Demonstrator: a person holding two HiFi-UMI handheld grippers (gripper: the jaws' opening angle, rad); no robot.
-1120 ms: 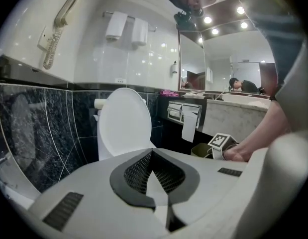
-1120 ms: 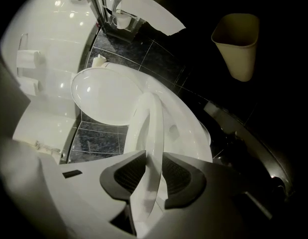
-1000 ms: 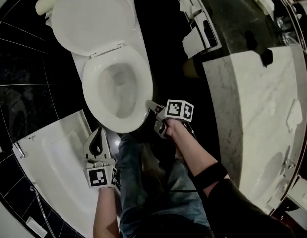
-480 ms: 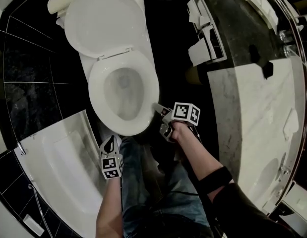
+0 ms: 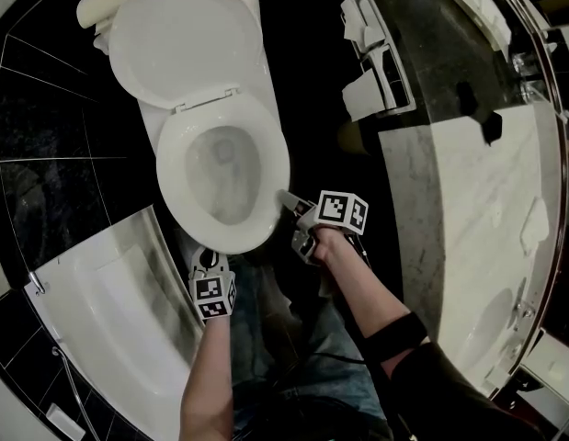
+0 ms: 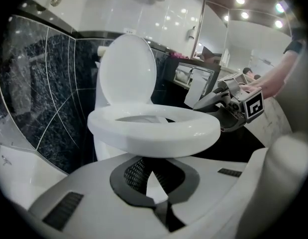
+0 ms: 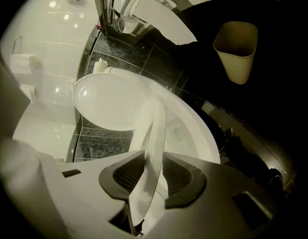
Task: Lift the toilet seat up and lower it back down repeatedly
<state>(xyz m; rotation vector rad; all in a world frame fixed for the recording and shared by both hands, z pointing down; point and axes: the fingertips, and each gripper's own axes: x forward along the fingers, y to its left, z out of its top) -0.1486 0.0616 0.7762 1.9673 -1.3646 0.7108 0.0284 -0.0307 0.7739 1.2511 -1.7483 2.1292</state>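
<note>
Right jaws: the right gripper [image 7: 153, 176] has its jaws around the front right rim of the white oval plastic toilet seat [image 7: 154, 133]. The jaws have just been opening. The rim lies between the dark ribbed pads, and both look to touch it.
Left jaws: the left gripper [image 6: 154, 176] has its jaws apart with nothing between them. It sits low in front of the bowl, pointing at the seat's front edge.
Seat: lies low over the white bowl [image 5: 220, 177]. Whether it rests on it is unclear.
Lid: the white rounded lid [image 5: 178, 35] stands raised behind.
Surroundings: a white bathtub [image 5: 100, 310] to the left, a pale marble desk [image 5: 468, 209] to the right.
</note>
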